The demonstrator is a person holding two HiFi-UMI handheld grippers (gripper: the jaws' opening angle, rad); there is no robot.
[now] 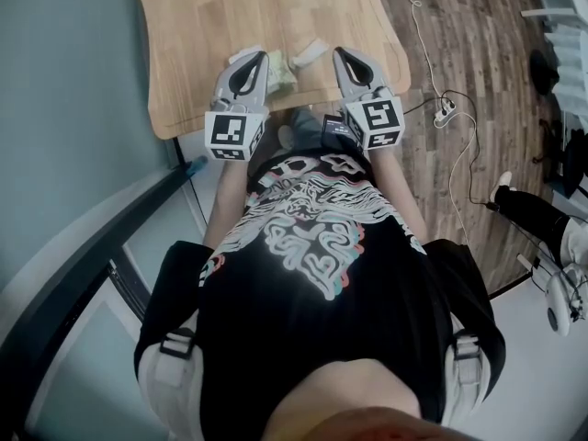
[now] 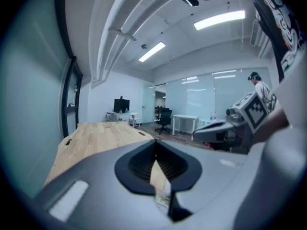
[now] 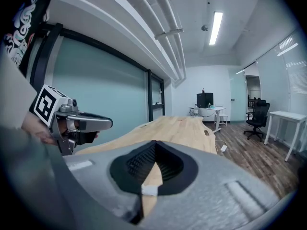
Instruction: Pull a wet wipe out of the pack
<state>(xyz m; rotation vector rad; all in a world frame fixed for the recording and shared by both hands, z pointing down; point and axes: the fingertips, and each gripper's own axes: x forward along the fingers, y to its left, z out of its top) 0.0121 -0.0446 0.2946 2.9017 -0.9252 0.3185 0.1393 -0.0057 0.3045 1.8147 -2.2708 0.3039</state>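
Note:
In the head view the greenish wet wipe pack [image 1: 281, 73] lies near the front edge of the wooden table [image 1: 211, 26]. My left gripper [image 1: 257, 55] is on the pack's left side, its jaws closed. A corner of the pack [image 2: 163, 197] shows low between those jaws in the left gripper view. A white wipe [image 1: 309, 52] sticks out of the pack toward my right gripper [image 1: 342, 53]. The right gripper [image 3: 154, 146] is shut, with a bit of the white wipe [image 3: 149, 190] pinched low between its jaws. The left gripper [image 3: 79, 124] shows off to the left in the right gripper view.
The table's front edge [image 1: 276, 118] runs just before my body. A teal glass wall [image 1: 64, 108] stands close at left. Cables and a power strip [image 1: 445, 111] lie on the wood floor at right, near a person's leg [image 1: 528, 211]. Office desks and a chair [image 3: 259, 118] stand far back.

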